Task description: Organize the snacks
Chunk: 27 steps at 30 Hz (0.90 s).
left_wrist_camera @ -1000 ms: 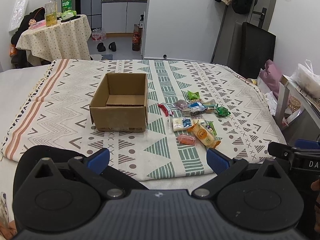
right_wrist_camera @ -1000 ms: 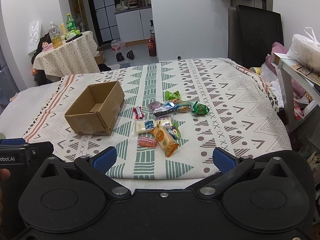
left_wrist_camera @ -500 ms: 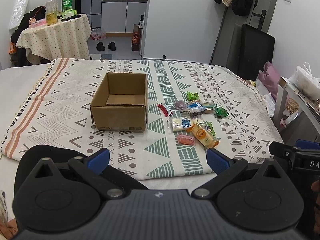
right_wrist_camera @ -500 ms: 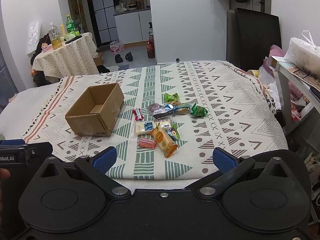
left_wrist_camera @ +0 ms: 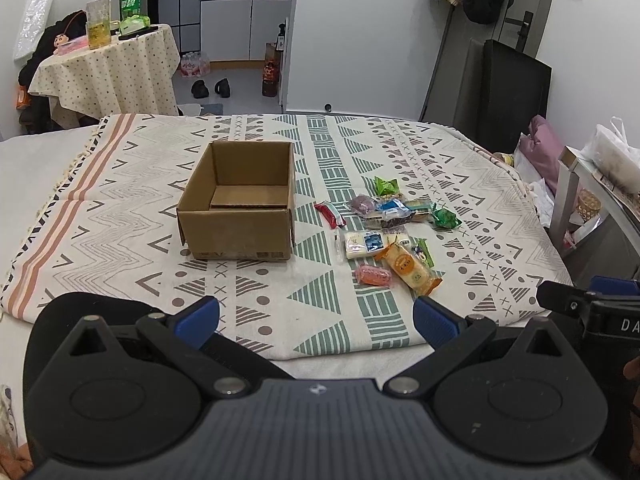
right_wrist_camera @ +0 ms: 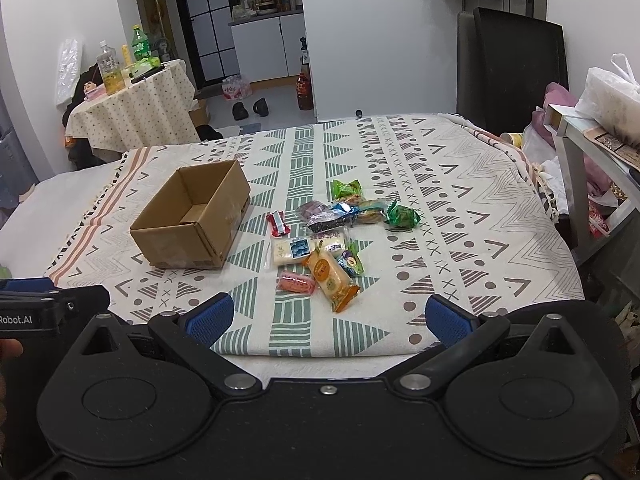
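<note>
1. A cardboard box point(left_wrist_camera: 236, 204) sits open-topped and empty on the patterned cloth point(left_wrist_camera: 120, 216) that covers the bed, probably placed there as the container into which the snacks are to be sorted.
2. The snacks lie in a loose cluster just to the right of the box, none inside it, so the organizing appears not to have begun.
3. Nearest the grippers are an orange packet point(left_wrist_camera: 409, 268) and a pink wrapped sweet point(left_wrist_camera: 375, 276); a white packet with a blue label point(left_wrist_camera: 362, 243) lies just behind them.
4. A red wrapper point(left_wrist_camera: 330, 214) lies between the box and the cluster; a green sweet point(left_wrist_camera: 445, 219) and a second green packet point(left_wrist_camera: 386, 186) sit at the far side.
5. The left gripper point(left_wrist_camera: 316, 315) hovers over the near edge of the bed with its blue pads spread wide and nothing between them.
6. The right gripper point(right_wrist_camera: 329, 315) is likewise wide apart and empty, level with its partner, a ready stance that suits a reach toward the cluster.
7. Compared with a second ago, the box and snacks lie where they were; both views have drawn back and risen slightly, showing a little more of the cloth's near edge, and the jaws have not changed their spread.
</note>
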### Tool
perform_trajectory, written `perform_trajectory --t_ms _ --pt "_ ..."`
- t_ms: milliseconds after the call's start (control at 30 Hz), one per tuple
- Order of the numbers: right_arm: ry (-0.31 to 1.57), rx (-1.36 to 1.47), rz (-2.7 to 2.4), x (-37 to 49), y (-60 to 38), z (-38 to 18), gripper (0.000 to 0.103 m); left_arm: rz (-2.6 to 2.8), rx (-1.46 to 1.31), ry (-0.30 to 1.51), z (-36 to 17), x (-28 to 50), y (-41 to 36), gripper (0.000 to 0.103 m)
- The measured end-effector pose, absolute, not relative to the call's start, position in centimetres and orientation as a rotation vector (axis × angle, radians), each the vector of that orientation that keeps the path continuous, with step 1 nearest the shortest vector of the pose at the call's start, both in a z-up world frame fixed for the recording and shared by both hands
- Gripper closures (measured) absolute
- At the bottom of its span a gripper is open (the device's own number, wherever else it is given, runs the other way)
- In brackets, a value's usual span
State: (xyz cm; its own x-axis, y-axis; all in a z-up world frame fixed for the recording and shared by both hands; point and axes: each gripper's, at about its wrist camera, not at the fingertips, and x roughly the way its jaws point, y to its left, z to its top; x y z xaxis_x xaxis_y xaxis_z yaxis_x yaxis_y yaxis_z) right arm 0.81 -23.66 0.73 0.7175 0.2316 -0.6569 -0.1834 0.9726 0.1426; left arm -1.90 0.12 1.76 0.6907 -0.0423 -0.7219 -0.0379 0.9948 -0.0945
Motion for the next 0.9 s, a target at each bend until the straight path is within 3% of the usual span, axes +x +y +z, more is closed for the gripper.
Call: perform_trajectory --t_ms 900 --pt "0.817 0.152 0.297 9.0 -25.4 -2.7 0.0 -0.043 -0.187 0.884 -2.6 6.4 -1.3 0.003"
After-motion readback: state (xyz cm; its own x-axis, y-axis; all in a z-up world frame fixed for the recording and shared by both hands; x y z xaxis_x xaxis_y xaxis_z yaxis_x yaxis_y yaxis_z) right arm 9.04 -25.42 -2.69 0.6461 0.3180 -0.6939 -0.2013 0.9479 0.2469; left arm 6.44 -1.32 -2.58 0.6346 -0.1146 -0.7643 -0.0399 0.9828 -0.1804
